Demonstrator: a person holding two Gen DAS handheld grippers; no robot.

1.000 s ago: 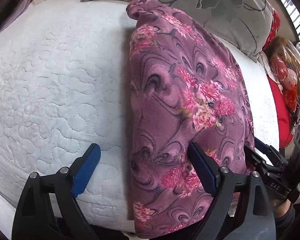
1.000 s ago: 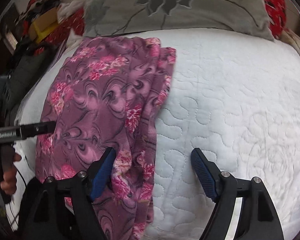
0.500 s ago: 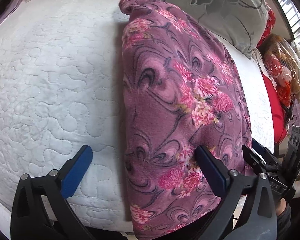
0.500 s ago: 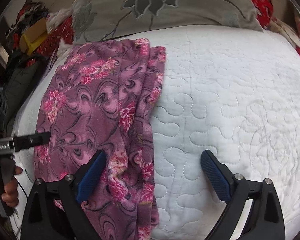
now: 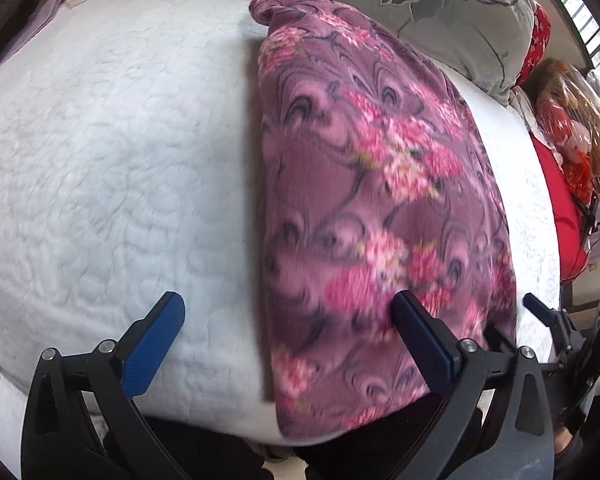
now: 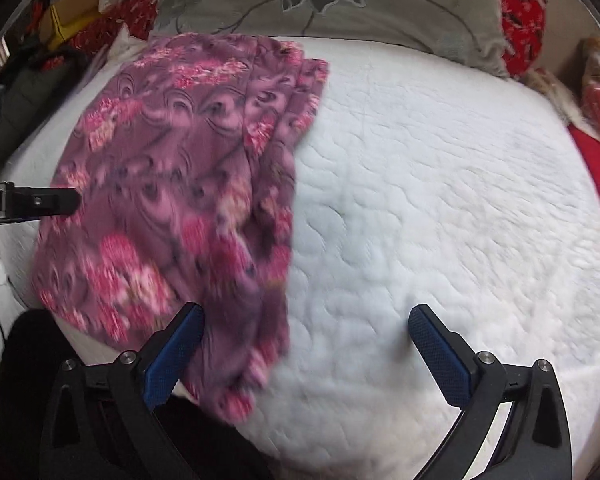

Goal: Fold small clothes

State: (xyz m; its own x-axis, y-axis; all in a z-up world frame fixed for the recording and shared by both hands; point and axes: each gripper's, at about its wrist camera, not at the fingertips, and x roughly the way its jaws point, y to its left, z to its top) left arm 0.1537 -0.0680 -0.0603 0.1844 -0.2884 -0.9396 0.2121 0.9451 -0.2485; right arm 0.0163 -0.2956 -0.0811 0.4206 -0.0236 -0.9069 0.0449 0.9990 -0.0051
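Now the folded garment (image 5: 376,200) lies under both spread tools, unheld.

A white quilted bed cover (image 5: 112,168) spreads across the bed. A grey flower-patterned pillow (image 6: 340,0) lies along its far edge, with red patterned fabric (image 6: 520,4) at the far right corner.

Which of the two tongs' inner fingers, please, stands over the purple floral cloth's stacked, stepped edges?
The right tongs' finger; the left tongs' finger overlaps the cloth's smooth side.
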